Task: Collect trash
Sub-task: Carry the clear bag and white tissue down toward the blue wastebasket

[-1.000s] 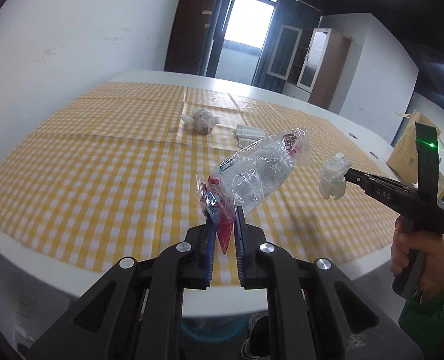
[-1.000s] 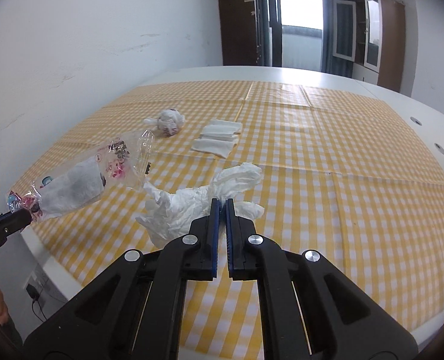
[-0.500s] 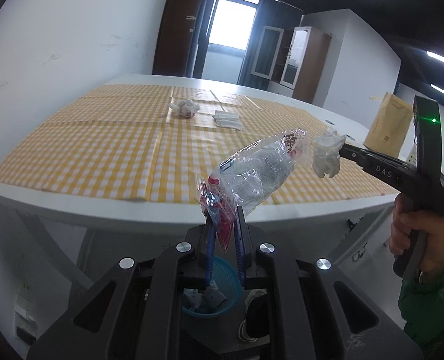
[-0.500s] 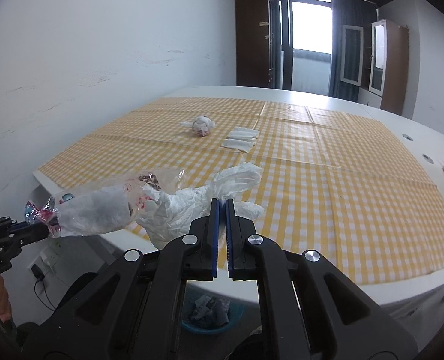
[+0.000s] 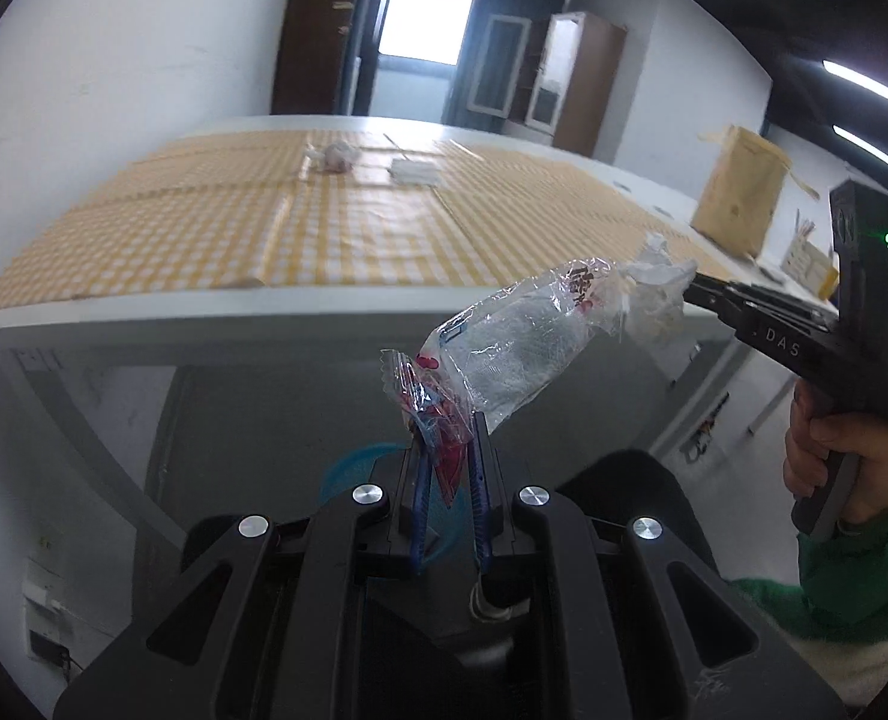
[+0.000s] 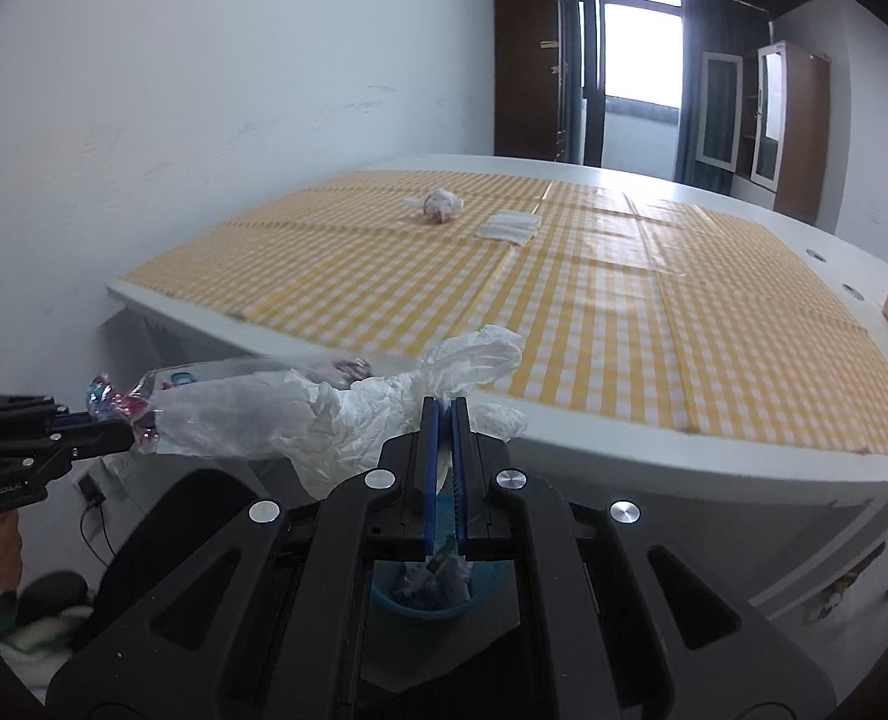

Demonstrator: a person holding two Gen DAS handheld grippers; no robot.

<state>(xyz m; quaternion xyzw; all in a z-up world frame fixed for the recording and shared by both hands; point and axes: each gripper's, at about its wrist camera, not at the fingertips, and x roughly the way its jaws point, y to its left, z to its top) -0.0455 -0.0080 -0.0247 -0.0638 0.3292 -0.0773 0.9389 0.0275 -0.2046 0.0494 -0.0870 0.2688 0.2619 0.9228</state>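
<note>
Off counter (image 6: pixel 594 324) edge: left gripper (image 5: pixel 447 450) fingers pinching clear crinkled wrapper (image 5: pixel 504 348), red-printed end; right gripper (image 6: pixel 444 414) fingers clamping crumpled white tissue (image 6: pixel 384 402).

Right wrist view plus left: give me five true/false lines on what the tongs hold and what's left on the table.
1. The left tongs are shut on a clear wrapper. True.
2. The right tongs are open with nothing in them. False: they are shut on a white glove.
3. A blue bin with trash in it shows below the right tongs. True.
4. The table holds no more trash. False: a crumpled wad and folded napkins lie on the checked cloth.
5. The wad lies on top of the napkins. False: they lie side by side, apart.
</note>
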